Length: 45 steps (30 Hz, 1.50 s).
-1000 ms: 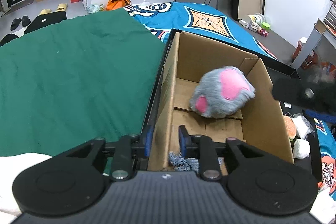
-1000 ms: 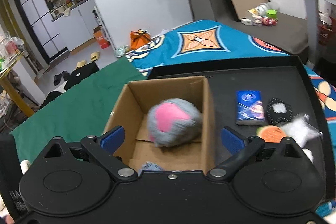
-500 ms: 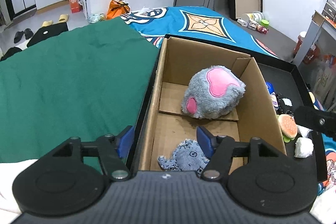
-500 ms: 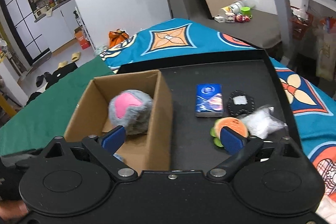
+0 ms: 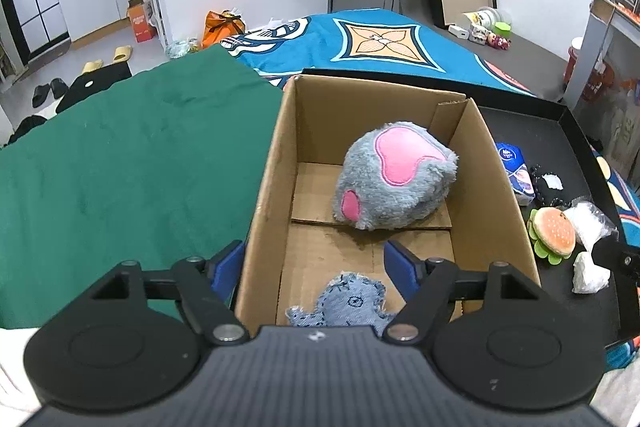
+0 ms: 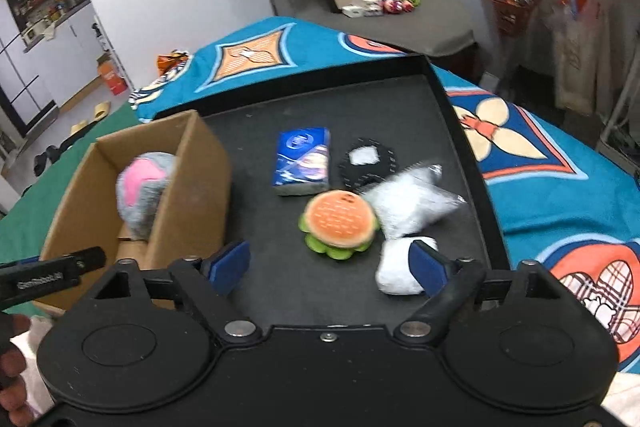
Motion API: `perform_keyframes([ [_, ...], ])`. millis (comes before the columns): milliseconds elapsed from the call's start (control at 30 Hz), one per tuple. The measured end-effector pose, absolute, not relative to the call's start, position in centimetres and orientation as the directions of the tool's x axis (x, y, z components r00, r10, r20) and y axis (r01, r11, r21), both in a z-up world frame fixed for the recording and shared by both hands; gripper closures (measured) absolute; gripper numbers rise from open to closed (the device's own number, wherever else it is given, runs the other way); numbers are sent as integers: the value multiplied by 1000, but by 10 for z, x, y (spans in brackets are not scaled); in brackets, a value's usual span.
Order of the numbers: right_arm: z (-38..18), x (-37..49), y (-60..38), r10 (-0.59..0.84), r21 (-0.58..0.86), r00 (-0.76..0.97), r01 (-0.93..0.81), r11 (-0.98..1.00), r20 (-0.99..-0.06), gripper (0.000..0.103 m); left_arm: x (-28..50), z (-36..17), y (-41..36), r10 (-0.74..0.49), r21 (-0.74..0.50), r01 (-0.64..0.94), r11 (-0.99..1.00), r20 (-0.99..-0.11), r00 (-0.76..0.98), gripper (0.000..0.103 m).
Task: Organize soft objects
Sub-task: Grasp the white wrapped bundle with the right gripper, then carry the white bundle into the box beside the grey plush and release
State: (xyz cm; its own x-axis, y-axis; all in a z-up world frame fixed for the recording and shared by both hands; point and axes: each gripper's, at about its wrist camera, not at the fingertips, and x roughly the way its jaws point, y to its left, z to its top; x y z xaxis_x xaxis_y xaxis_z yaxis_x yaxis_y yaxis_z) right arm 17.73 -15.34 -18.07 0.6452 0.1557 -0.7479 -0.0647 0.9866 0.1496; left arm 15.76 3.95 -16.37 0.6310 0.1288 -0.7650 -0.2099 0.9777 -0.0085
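A cardboard box (image 5: 496, 187) (image 6: 192, 195) stands on a black tray (image 6: 456, 131). In it lie a grey and pink plush (image 5: 394, 183) (image 6: 142, 187) and a small blue denim toy (image 5: 350, 301). My left gripper (image 5: 314, 265) is open and empty, straddling the box's left wall near its front. My right gripper (image 6: 332, 263) is open and empty above the tray, just short of a burger plush (image 6: 340, 219) (image 5: 554, 233). A white soft lump (image 6: 396, 267) lies by its right finger.
On the tray also lie a blue tissue pack (image 6: 302, 161), a black round pad (image 6: 366, 165) and a clear plastic bag (image 6: 412, 201). A green blanket (image 5: 120, 167) lies left of the box. A blue patterned cover (image 6: 540, 155) surrounds the tray.
My left gripper let go of the box wall, opened wide and pulled back. My right gripper swung right from over the box to over the tray items. The grey plush settled in the box.
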Motion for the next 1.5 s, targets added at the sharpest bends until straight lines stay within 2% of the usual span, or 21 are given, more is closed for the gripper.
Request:
perform_keyframes([
  [567,-225,197,-193,80,129,582,43,991,-809,21,174,-172,13,272,167,-228,959,-762,587,24],
  [1000,-242,206,-191,69,107,573,33,994,-816,22,181,-179,6,320,240,-214,947,-758,568,20],
  [1033,-243,206,-190,68,103,576,28,994,-815,23,181,-179,6,321,240,-214,947,-759,567,20],
  [1067,-243,206,-190,68,102,576,25,995,-814,31,181,-179,6,320,239,-215,947,-759,567,20],
  [1100,-244,206,-190,71,104,575,23,994,-815,44,181,-179,6,320,237,-217,947,-759,567,20],
  [1167,-242,204,-189,50,79,584,25,997,-810,57,181,-179,6,318,235,-215,948,-760,567,20],
  [1500,-231,197,-188,68,110,595,35,993,-801,58,175,-174,9,303,216,-216,952,-755,581,20],
])
